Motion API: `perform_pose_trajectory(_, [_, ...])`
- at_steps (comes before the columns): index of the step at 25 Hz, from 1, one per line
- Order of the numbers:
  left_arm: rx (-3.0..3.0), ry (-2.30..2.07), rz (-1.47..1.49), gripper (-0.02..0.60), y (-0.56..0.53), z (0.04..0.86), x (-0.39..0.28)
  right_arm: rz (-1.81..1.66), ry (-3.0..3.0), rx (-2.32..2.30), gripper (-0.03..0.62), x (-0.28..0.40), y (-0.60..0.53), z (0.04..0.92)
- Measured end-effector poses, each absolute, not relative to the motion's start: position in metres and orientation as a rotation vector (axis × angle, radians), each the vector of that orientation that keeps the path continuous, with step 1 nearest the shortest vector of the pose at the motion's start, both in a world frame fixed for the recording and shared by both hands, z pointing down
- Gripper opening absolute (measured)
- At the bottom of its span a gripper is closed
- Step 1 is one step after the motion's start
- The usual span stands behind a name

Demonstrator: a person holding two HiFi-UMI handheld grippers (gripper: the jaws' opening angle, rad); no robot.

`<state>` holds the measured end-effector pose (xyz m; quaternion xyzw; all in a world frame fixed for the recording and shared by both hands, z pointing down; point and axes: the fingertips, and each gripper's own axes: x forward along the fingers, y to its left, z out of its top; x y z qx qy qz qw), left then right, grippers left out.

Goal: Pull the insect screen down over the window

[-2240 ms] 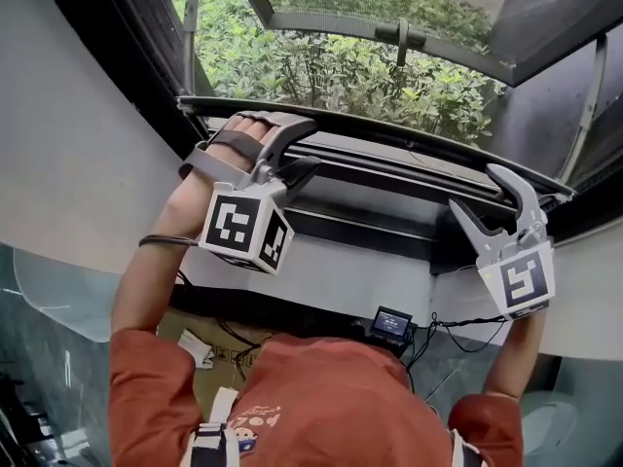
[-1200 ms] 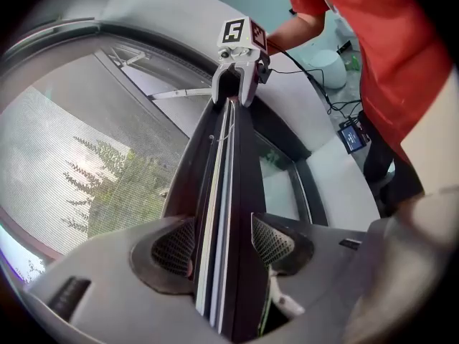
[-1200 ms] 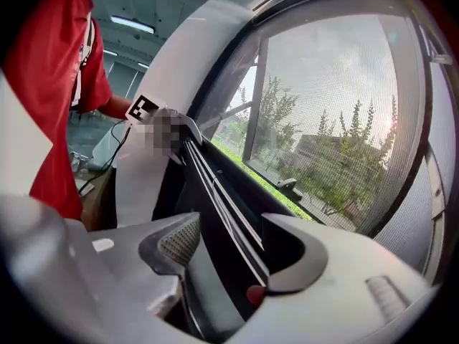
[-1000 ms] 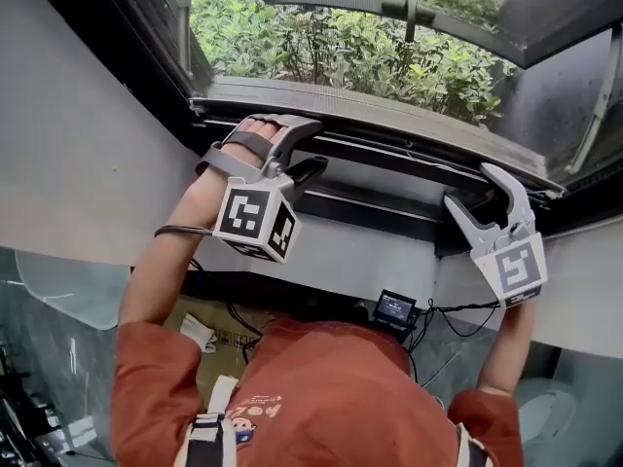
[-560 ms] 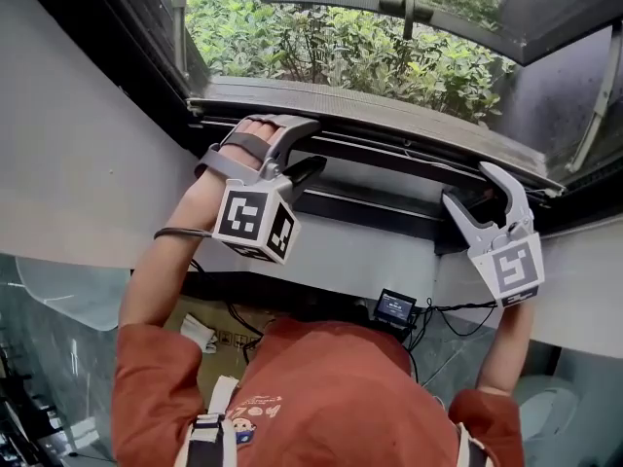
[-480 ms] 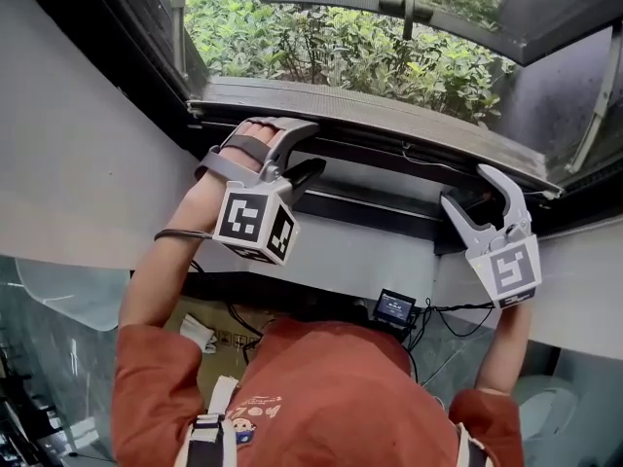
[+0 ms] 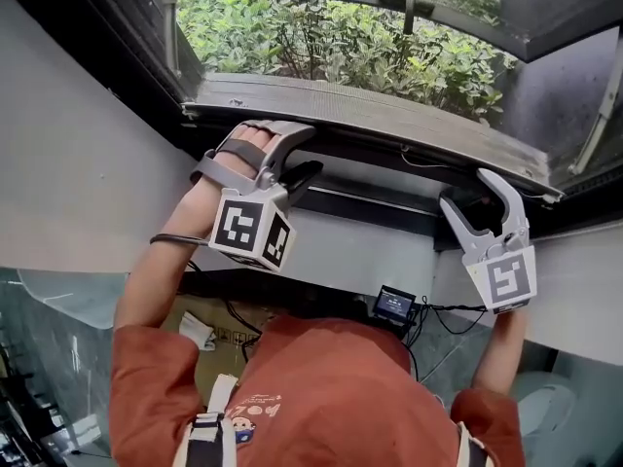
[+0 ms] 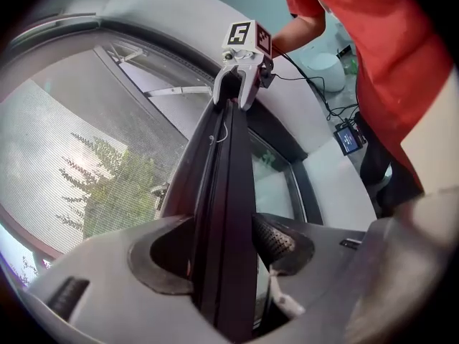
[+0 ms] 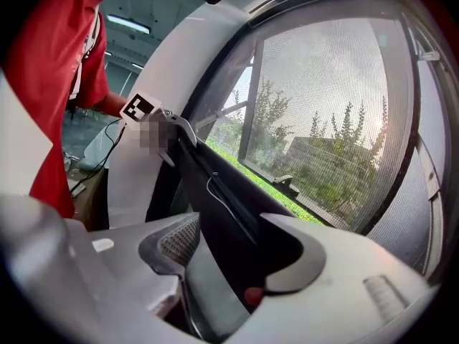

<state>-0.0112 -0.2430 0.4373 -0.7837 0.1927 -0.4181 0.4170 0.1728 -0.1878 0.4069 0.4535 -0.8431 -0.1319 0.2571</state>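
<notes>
The insect screen's grey mesh (image 7: pixel 370 115) shows as a band across the window, with its dark pull bar (image 7: pixel 389 159) along the lower edge. My left gripper (image 7: pixel 295 154) clamps the bar near its left end. My right gripper (image 7: pixel 484 195) holds the bar near its right end. In the left gripper view the bar (image 8: pixel 226 192) runs between the jaws towards the right gripper (image 8: pixel 240 84), and mesh (image 8: pixel 64 142) fills the left. In the right gripper view the bar (image 9: pixel 222 199) passes between the jaws, with the left gripper (image 9: pixel 168 131) at its far end and mesh (image 9: pixel 337 99) over the panes.
Outside, an open sash with a handle (image 7: pixel 409 8) tilts over green shrubs (image 7: pixel 321 47). A white wall (image 7: pixel 360 251) runs below the window frame. A small device with a lit display (image 7: pixel 393 305) and cables hangs under it. The person's red shirt (image 7: pixel 331 397) fills the bottom.
Both grippers have come down with the pull bar. A wider band of mesh now shows above the bar than 2.2 s ago.
</notes>
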Motion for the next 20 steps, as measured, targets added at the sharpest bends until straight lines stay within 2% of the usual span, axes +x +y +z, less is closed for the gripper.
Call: perform_pose_trajectory(20, [-1.945, 0.484, -1.04, 0.238, -0.2432, 0.4362, -0.0093, -0.459, -2.268, 1.324, 0.264, 0.1753, -0.1894, 0.4073])
